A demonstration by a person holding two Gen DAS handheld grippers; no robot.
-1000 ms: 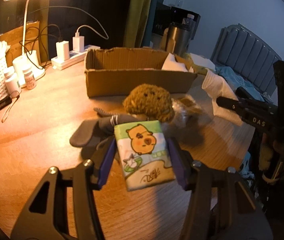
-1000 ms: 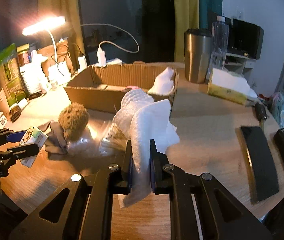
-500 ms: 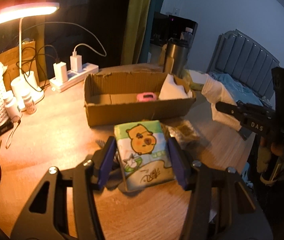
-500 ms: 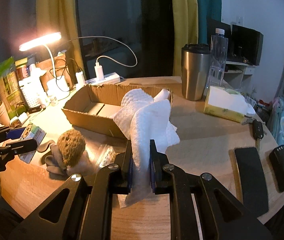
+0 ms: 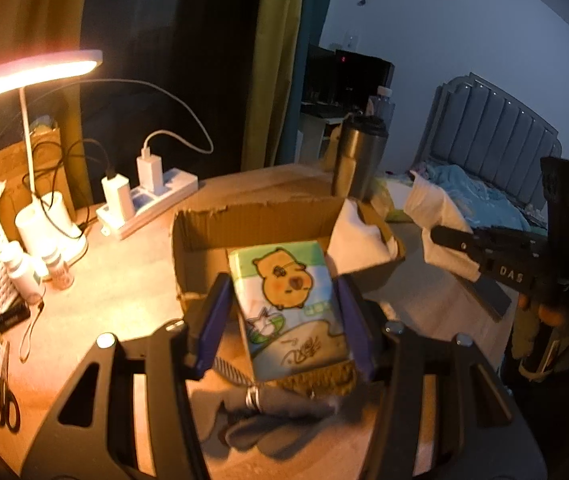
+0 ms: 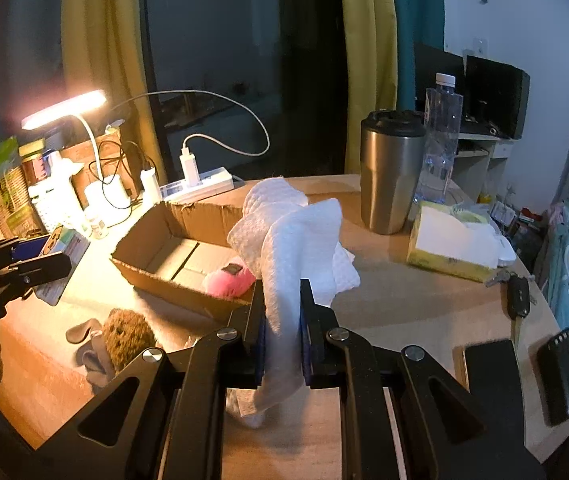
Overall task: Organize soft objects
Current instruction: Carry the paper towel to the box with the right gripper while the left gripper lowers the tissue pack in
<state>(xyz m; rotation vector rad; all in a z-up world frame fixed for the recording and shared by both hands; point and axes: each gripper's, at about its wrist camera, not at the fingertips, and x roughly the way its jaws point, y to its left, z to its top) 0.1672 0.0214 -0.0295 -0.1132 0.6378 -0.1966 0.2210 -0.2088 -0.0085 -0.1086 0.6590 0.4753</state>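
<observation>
Left claw (image 5: 284, 316) has lifted tissue pack (image 5: 288, 300) toward cardboard box (image 5: 252, 220).

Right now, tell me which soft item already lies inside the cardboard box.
The pink plush, lying on the floor of the cardboard box; the brown sponge sits outside on the table.

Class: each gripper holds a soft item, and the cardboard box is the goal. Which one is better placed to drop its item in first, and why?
Probably left: the left gripper holds the tissue pack right at the cardboard box front wall. The right gripper holds its white cloth nearer the box's corner.
</observation>
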